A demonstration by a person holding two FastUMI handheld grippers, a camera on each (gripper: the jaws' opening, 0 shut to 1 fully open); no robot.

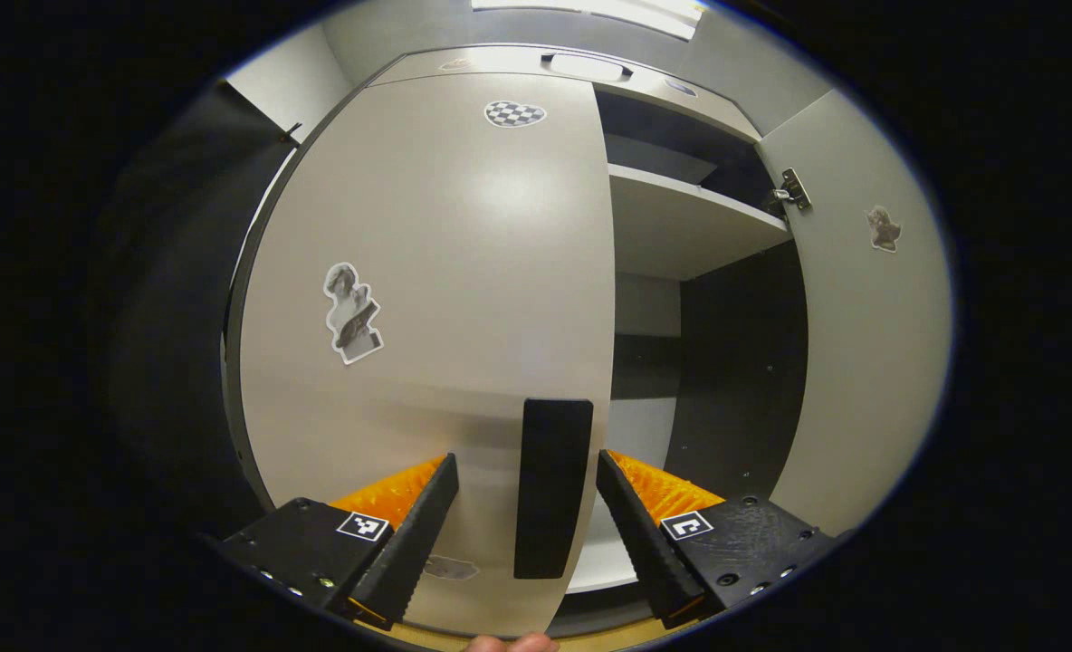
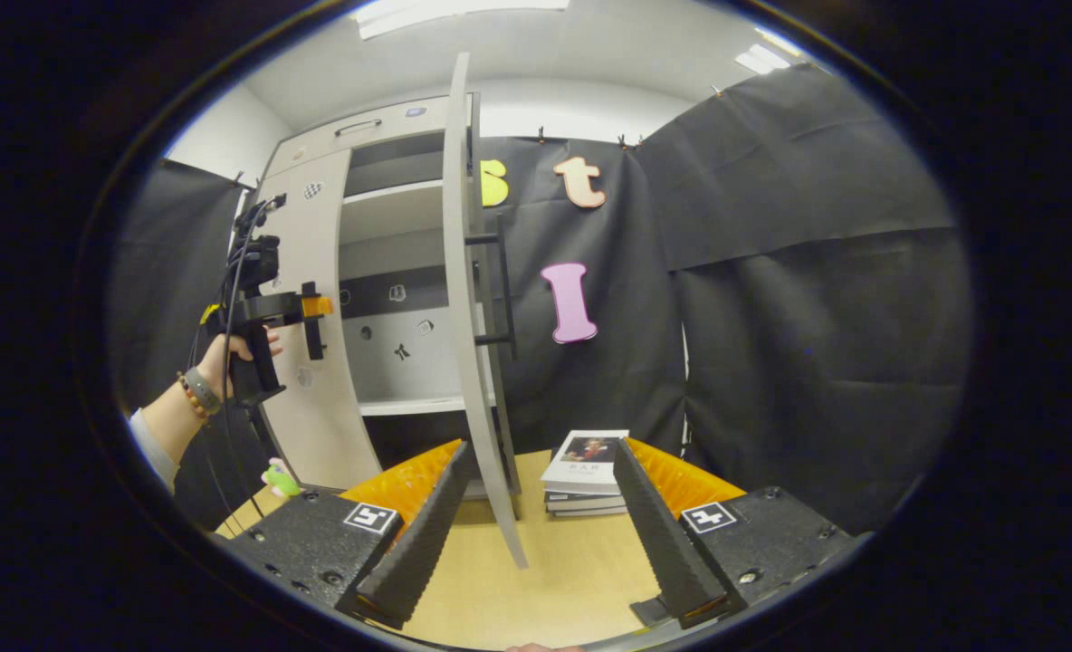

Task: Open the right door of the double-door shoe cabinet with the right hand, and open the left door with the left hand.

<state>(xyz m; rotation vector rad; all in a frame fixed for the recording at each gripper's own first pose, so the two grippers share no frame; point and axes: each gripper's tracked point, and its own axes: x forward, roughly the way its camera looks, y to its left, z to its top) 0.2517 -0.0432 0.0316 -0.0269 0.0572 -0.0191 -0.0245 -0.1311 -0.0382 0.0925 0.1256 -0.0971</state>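
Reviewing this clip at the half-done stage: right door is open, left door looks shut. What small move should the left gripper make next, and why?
Probably close the left gripper on the left door's handle. Its open fingers straddle that handle, the left door sits flush, and the right door already stands swung out.

- Ceiling light panels (image 1: 590, 11) at the top of both views give bright, even, cool light.
- In the left gripper view a soft glare patch sits upper centre on the left door (image 1: 427, 299).
- The cabinet's interior (image 1: 735, 362) at right centre lies in deep shadow.
- Straight edges bow strongly toward the rims; both views stay sharp, dimming at the edges.
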